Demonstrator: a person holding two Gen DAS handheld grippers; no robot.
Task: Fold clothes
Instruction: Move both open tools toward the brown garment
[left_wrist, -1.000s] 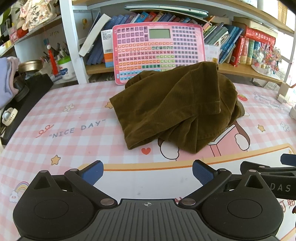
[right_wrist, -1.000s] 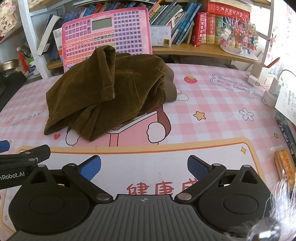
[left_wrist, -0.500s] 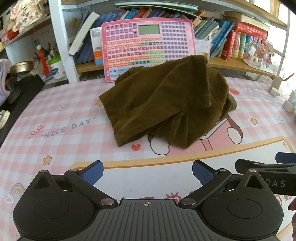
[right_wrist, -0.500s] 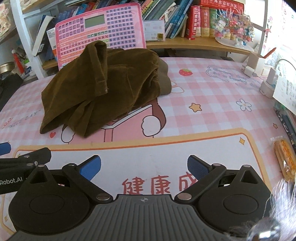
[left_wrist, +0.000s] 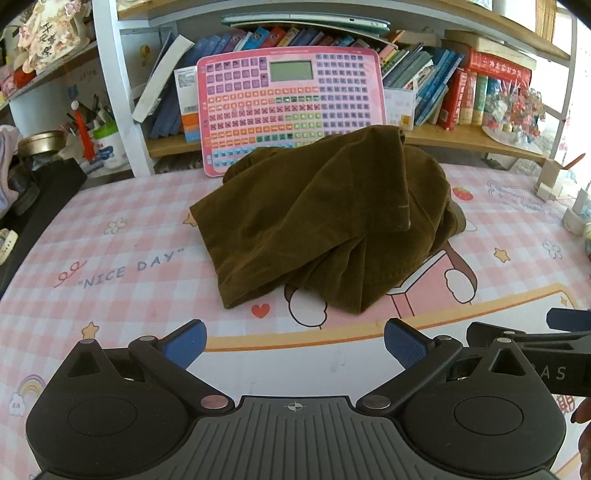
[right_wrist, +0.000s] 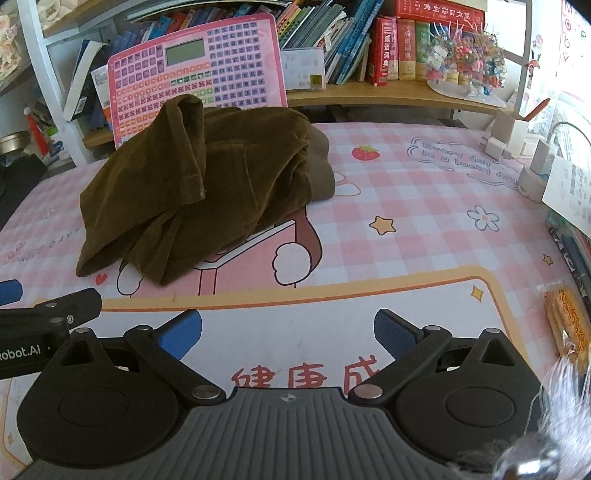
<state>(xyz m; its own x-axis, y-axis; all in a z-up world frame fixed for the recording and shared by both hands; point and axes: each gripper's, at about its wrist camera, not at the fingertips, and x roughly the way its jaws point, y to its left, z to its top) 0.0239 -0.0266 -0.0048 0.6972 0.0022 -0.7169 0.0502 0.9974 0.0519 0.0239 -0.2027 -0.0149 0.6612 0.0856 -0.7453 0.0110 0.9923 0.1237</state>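
A crumpled brown corduroy garment (left_wrist: 325, 221) lies heaped on the pink checked table mat (left_wrist: 110, 258), in front of a pink keyboard toy. In the right wrist view the same brown garment (right_wrist: 207, 184) sits left of centre. My left gripper (left_wrist: 295, 343) hovers open over the mat's near edge, well short of the cloth, with nothing between its blue pads. My right gripper (right_wrist: 288, 336) is open too, empty, just right of the left one. Part of the right gripper shows at the left view's right edge.
A pink keyboard toy (left_wrist: 291, 107) leans against a bookshelf (left_wrist: 461, 92) behind the garment. White chargers and a box (right_wrist: 517, 147) stand at the far right. A snack packet (right_wrist: 567, 325) lies at the right edge. Dark objects (left_wrist: 44, 184) border the left side.
Both grippers have drifted a little rightwards and forwards, so the garment sits further left and a touch larger in each view. Both stay open and empty; the cloth has not moved.
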